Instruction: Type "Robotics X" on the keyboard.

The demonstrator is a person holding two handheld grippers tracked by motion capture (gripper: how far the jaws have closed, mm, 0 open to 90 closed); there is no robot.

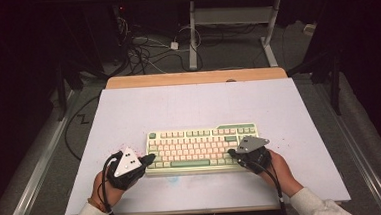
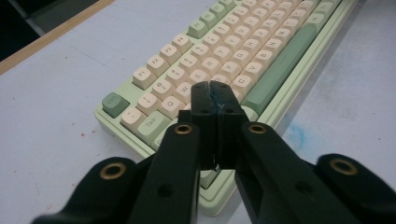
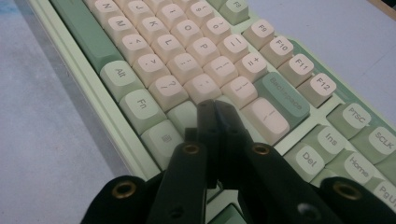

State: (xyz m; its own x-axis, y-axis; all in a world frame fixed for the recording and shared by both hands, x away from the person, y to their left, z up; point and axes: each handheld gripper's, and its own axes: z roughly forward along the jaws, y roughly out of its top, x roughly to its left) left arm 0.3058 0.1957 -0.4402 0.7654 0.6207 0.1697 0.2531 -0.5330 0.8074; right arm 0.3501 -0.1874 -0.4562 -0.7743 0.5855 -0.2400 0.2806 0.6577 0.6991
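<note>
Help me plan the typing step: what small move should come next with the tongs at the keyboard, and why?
Probably dip the left tongs a little to press the key beneath them. Both pairs are shut with nothing between them, tips poised over the keyboard, the right tongs over its right end. Which key lies under the left tips is hidden.

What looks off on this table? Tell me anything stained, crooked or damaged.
The keyboard lies square and looks intact. The odd things are marks on the table: a blue smear just off the keyboard's front edge, and reddish specks by the left claw. Both claws are shut over the keys.
</note>
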